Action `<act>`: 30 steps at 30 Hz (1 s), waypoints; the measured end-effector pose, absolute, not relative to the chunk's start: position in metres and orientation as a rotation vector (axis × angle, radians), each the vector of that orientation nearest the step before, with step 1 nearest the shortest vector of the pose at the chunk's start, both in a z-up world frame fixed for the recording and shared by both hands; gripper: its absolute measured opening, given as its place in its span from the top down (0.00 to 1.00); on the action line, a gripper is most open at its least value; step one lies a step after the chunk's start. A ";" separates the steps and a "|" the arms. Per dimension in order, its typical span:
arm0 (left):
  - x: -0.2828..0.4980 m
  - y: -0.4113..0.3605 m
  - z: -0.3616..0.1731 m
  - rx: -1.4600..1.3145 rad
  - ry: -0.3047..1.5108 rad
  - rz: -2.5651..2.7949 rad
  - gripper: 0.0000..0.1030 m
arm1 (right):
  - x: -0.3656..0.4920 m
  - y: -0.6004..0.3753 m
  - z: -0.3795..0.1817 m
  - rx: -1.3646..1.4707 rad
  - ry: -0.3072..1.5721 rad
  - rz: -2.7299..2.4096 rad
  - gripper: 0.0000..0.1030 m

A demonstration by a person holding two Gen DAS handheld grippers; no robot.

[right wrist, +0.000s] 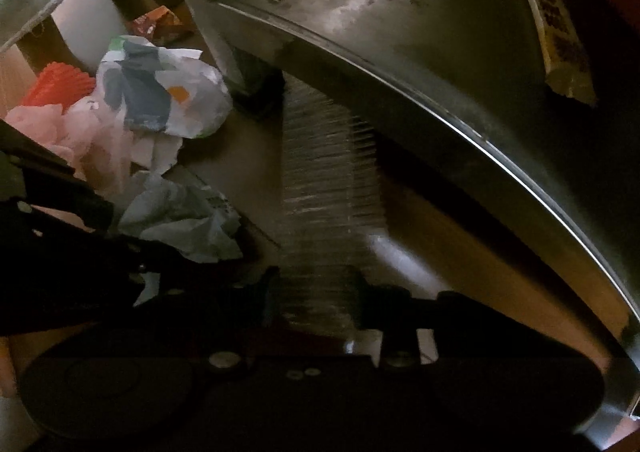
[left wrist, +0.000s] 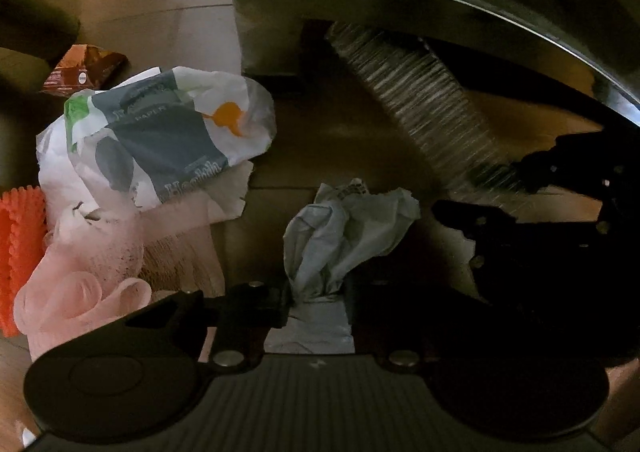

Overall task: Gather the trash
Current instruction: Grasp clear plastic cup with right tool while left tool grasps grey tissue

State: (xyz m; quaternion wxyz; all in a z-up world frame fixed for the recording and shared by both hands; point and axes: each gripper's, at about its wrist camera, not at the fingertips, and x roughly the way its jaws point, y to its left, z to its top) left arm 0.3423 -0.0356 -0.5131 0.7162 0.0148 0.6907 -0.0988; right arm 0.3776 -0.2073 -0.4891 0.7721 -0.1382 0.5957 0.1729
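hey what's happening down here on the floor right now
A person is picking up trash with two handheld grippers. The left gripper is shut on a crumpled grey-white wrapper. The right gripper is shut on a ribbed clear plastic sleeve. A printed bag, pink netting and a brown packet still lie nearby.

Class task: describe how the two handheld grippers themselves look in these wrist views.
Both are matte black. The left gripper has a ribbed body panel flanked by two round discs, with silver screw heads near the jaws. The right gripper shows the same rounded black body and silver screws. No cables, sleeves or hands are visible.
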 end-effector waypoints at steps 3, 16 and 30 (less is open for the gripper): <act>0.339 -0.032 -0.502 -0.002 1.534 -0.201 0.77 | 0.371 -0.205 -0.482 -0.310 1.319 0.352 0.99; 0.310 -0.021 -0.396 -0.041 1.491 -0.120 0.77 | 0.319 -0.195 -0.384 -0.144 1.339 0.341 0.99; 0.246 -0.001 -0.230 -0.176 1.281 -0.046 0.77 | 0.237 -0.187 -0.214 0.018 1.131 0.371 0.99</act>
